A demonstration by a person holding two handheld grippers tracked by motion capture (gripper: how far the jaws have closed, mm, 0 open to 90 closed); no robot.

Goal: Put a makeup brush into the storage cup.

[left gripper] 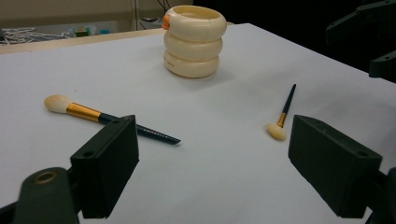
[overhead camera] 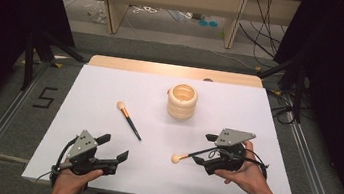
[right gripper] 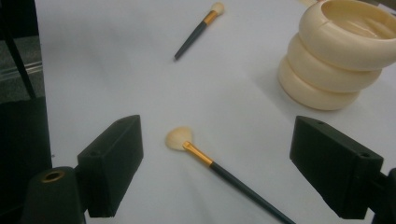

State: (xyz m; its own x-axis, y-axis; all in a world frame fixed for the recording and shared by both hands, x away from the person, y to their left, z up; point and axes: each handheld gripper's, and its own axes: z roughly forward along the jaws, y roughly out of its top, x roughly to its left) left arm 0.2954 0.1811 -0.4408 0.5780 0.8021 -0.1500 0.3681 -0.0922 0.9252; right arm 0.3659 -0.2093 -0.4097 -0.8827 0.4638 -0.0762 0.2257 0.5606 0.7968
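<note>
High view: right gripper (overhead camera: pixel 202 145) low over small brush (overhead camera: pixel 187 156), fingers apart.

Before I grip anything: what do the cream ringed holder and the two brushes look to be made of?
Cream three-ringed holder: smooth, faintly glossy surface, probably glazed ceramic or plastic. Longer makeup brush and shorter makeup brush: matte dark handles, likely painted wood or plastic; shiny gold collars, seemingly metal; pale fluffy bristle tips.
</note>
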